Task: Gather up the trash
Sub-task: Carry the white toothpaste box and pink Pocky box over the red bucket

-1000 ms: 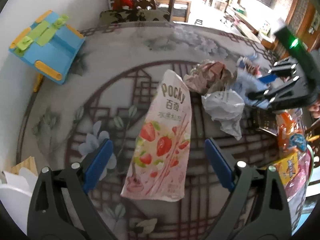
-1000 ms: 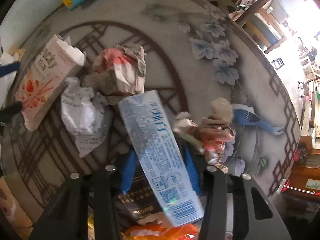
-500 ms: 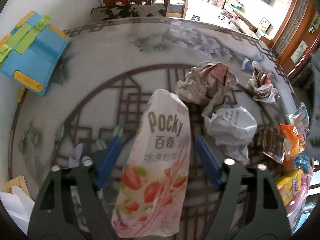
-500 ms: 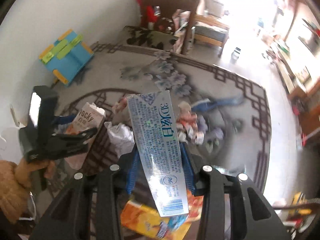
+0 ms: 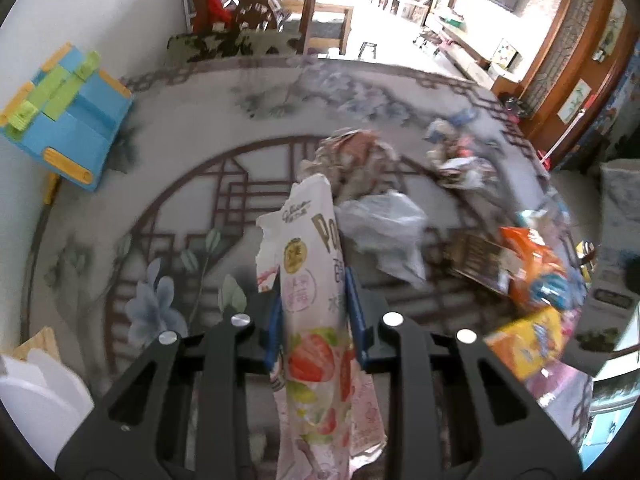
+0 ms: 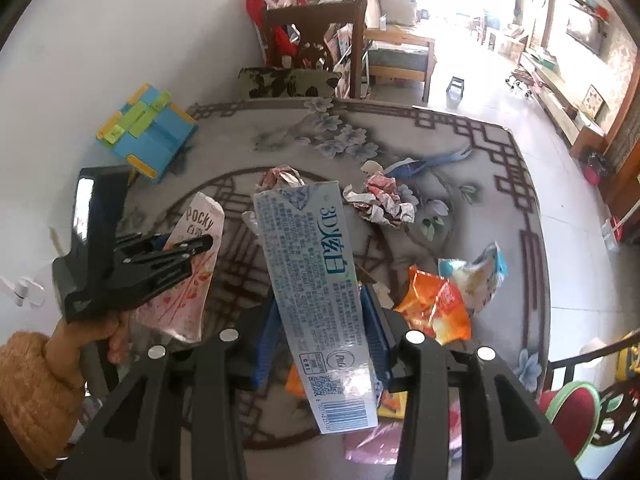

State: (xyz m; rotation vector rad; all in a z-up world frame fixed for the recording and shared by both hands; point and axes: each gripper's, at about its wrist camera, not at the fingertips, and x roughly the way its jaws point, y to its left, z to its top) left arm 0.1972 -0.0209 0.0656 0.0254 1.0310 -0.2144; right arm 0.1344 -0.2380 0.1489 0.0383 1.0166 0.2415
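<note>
On table (image 6: 500,184), above patterned cloth: two pieces of trash lifted clear, one per gripper.

Left gripper (image 5: 314,322): clamped tight on snack packet (image 5: 310,280), blue pads pinching it about mid-length. Packet squeezed narrow at the pinch, torn top standing upright above, lower half hanging loose below. Also visible in right wrist view, packet (image 6: 188,272) held off the cloth by the left gripper (image 6: 192,250), hand (image 6: 88,336) and knitted sleeve behind it.

Right gripper (image 6: 322,332): closed on toothpaste box (image 6: 316,280), pads against both long sides, box standing tall between them, barcode end nearest the camera. Grip appears firm; box not visibly crushed.

Remaining on cloth: crumpled paper (image 5: 352,156), white plastic wrapper (image 5: 384,228), foil ball (image 6: 380,200), orange bag (image 6: 436,304), further wrappers near the table edge at right. Blue toy (image 6: 148,132) at far left, probably not trash.

Bin: not seen in either view.

Recommendations for step in hand, carry to bin:
- Keep both grips shut until directly over the opening.
- Hold packet upright; limp lower half likely to snag on other litter if swung low.
- Keep the two loads apart to avoid knocking one loose.
- Release one at a time, box first as the stiffer item, judged less likely to cling.
</note>
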